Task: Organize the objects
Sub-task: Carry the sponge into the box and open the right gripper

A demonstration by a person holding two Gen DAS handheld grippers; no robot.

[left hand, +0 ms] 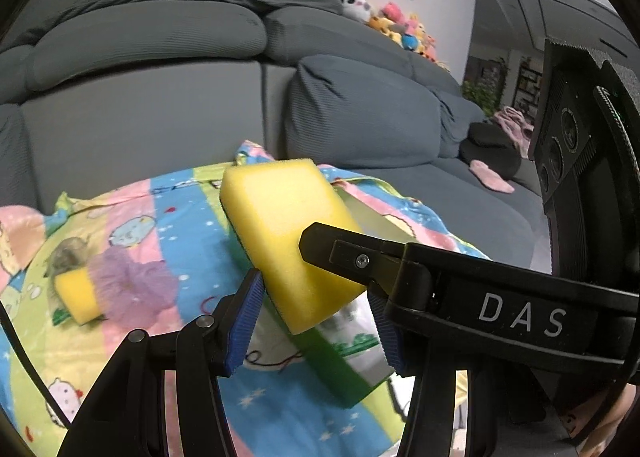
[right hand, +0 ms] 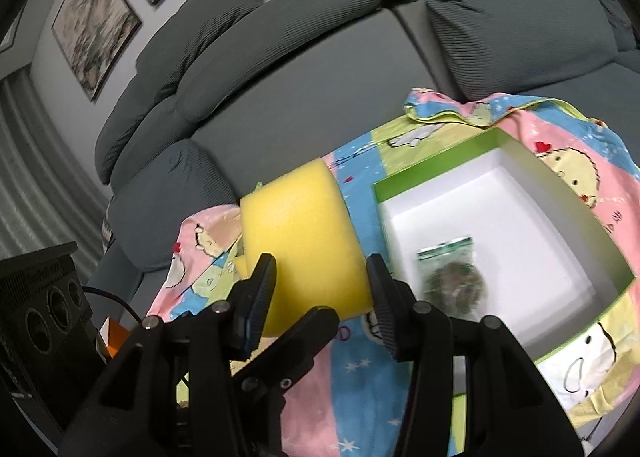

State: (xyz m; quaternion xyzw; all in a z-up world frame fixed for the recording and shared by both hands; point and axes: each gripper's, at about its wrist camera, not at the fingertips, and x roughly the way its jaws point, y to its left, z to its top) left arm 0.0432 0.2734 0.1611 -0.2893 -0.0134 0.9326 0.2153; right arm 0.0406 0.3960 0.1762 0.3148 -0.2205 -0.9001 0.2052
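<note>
Right tool point(right hand: 320, 289) has its pads set against the two sides of a yellow sponge point(right hand: 300, 241), half closed to the sponge's width, and I judge it is clamped on it and carrying it clear of the patterned cloth point(right hand: 360, 397) below. Left tool point(left hand: 314, 321) is spread wide, with the near end of the same sponge point(left hand: 288, 241) sitting between its blue pads. Whether those pads press on the sponge or only flank it cannot be told. One black finger of the right tool lies across the sponge's yellow face in the left wrist view.

Just to the right of the right tool, and slightly ahead of it, sits an open box point(right hand: 432, 165) with a green rim and white inside. It holds one item: a clear packet point(right hand: 452, 281) with what looks like a metal scourer, blurred, lying near the box wall closest to the tool. The rest of the box floor is bare.

Progress looks early to middling. One item is in the box, and the held sponge is beside it but not yet over the opening. Ahead and to the left of the left tool, a second sponge point(left hand: 76, 293) lies on the cloth with a blurred greyish lump against it, still to be collected.
</note>
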